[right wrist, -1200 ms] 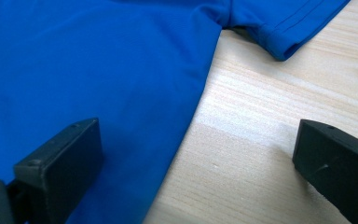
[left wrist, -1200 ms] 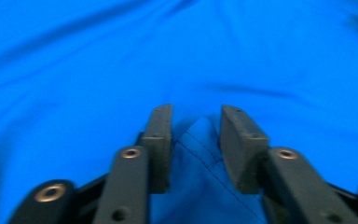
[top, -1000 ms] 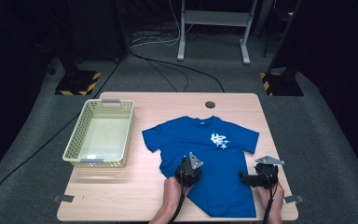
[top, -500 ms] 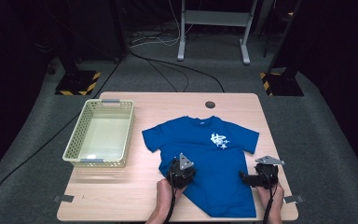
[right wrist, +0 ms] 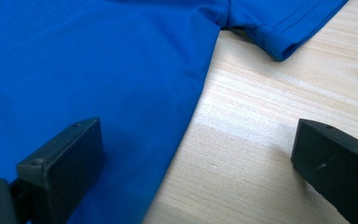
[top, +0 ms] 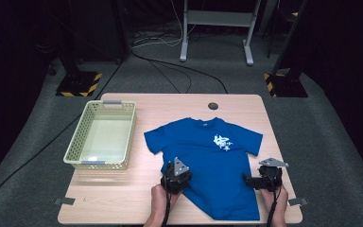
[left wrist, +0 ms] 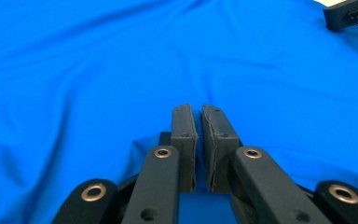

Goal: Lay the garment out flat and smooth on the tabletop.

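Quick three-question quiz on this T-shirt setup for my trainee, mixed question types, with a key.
1. True or false: the yellow basket holds the blue T-shirt.
2. Which gripper is shut on shirt fabric: A left gripper, B right gripper?
3. What lies between the right gripper's fingers?

Key: 1 false, the shirt lies flat on the wooden table. 2 A. 3 the shirt's side edge and bare table; the fingers stand wide apart.
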A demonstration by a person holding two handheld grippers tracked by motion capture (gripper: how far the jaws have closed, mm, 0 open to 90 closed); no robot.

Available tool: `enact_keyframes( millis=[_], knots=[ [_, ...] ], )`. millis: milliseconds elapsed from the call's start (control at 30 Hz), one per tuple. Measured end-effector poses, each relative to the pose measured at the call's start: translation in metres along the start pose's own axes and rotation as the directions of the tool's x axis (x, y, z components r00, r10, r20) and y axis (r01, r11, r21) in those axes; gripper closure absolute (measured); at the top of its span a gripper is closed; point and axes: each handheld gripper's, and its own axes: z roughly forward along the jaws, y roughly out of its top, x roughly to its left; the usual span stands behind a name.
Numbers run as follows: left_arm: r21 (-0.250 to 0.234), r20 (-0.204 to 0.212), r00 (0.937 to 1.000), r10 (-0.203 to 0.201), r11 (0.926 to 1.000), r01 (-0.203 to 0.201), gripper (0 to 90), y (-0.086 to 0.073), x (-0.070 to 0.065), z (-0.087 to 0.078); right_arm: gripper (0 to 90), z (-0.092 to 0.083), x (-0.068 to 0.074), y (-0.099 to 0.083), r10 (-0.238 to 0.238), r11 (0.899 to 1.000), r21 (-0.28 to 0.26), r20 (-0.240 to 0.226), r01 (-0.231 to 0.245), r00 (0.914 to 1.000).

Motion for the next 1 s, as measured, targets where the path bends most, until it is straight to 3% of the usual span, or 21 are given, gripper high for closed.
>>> enact_keyframes(
  millis=[433,767,1000],
  knots=[
    [0.015,-0.009,0.9995,0.029,0.9995,-0.029,83.9,-0.009,-0.002,-0.012,1.9,0.0,0.0,0.0,0.003,1.0,0.0,0.0,-0.003,1.0],
    [0.012,-0.031,0.9995,0.007,0.9999,-0.007,84.0,-0.024,0.003,-0.03,2.0,0.0,0.0,0.0,0.004,1.0,-0.001,0.0,-0.004,1.0],
    [0.011,-0.031,0.9995,0.011,0.9999,-0.011,84.0,-0.035,-0.001,-0.041,2.3,0.0,0.0,0.0,0.006,1.0,-0.002,0.001,-0.006,1.0]
  ],
)
